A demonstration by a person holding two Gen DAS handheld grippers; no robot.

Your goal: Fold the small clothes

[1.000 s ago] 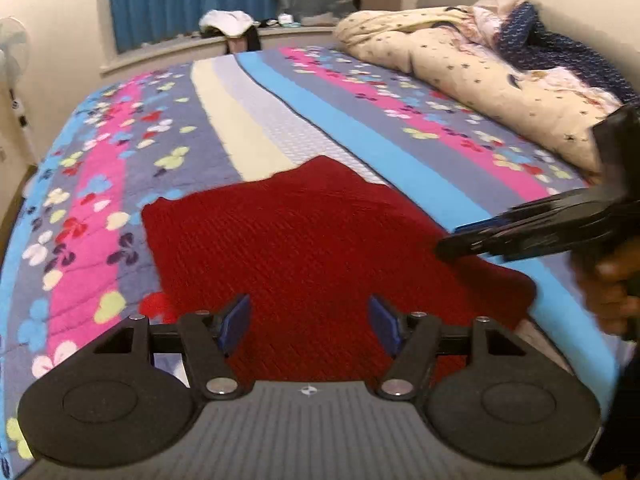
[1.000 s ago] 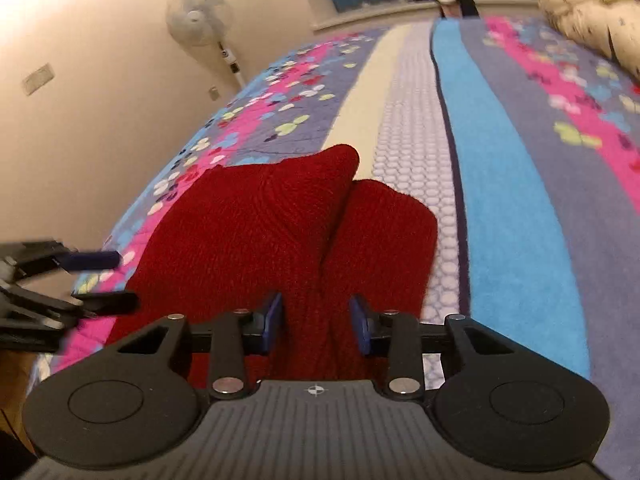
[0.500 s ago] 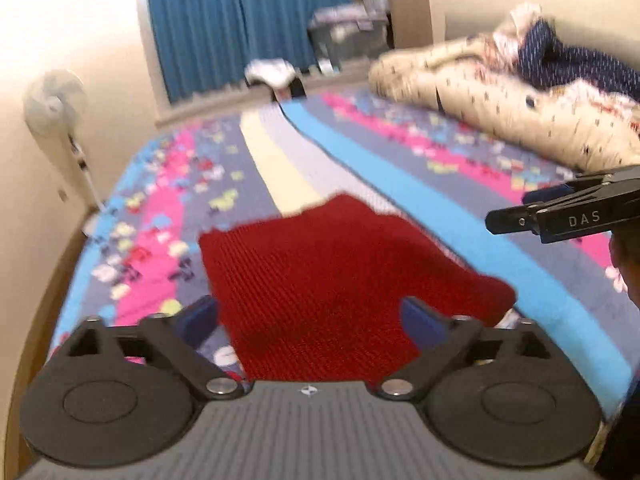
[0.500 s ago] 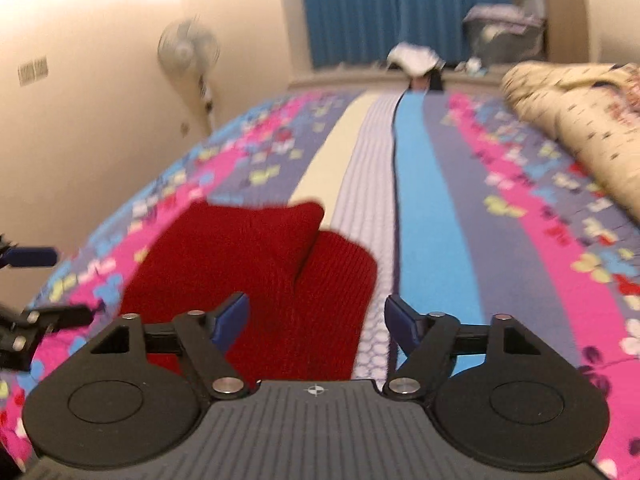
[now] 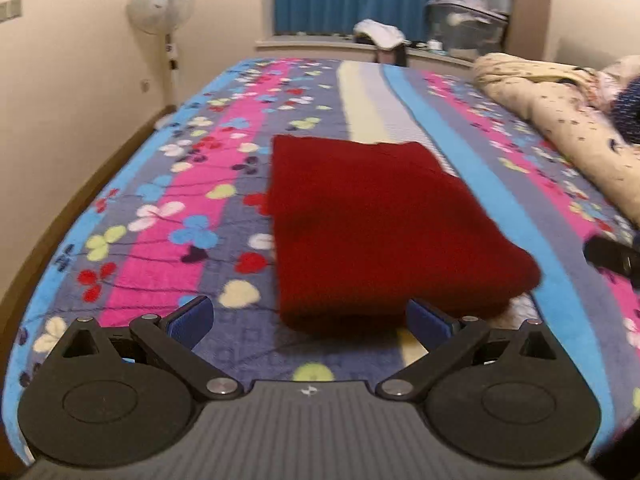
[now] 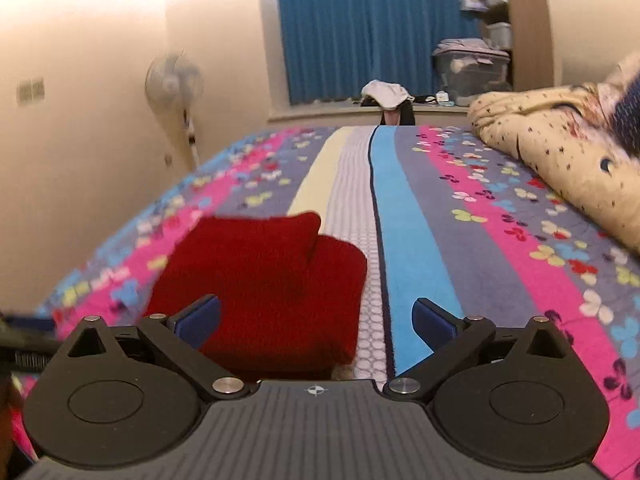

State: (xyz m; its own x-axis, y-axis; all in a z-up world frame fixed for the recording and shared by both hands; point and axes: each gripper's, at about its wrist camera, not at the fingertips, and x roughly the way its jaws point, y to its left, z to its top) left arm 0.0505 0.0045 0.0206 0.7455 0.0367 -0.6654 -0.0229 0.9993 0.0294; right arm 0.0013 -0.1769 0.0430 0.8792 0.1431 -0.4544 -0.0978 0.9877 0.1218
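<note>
A dark red knitted garment (image 5: pixel 380 220) lies folded flat on the striped, flower-patterned bedspread (image 5: pixel 160 216). My left gripper (image 5: pixel 310 320) hovers just short of its near edge, jaws wide open and holding nothing. In the right wrist view the garment (image 6: pixel 264 280) shows two stacked layers, ahead and to the left. My right gripper (image 6: pixel 316 318) stands above the bedspread (image 6: pixel 412 256) with its jaws opening, and no cloth is pinched between them. The right gripper's tip (image 5: pixel 612 258) pokes in at the left view's right edge. The left gripper (image 6: pixel 24 344) shows blurred at the right view's left edge.
A rolled cream quilt (image 5: pixel 560 132) lies along the right side of the bed. A standing fan (image 5: pixel 160 4) is by the left wall. Beyond the bed are a sill with a white cloth (image 5: pixel 378 32), a plastic box (image 5: pixel 466 24) and blue curtains.
Both grippers opened wide and drew back from the red garment, which now lies released on the bed. Both views tilted up toward the window.
</note>
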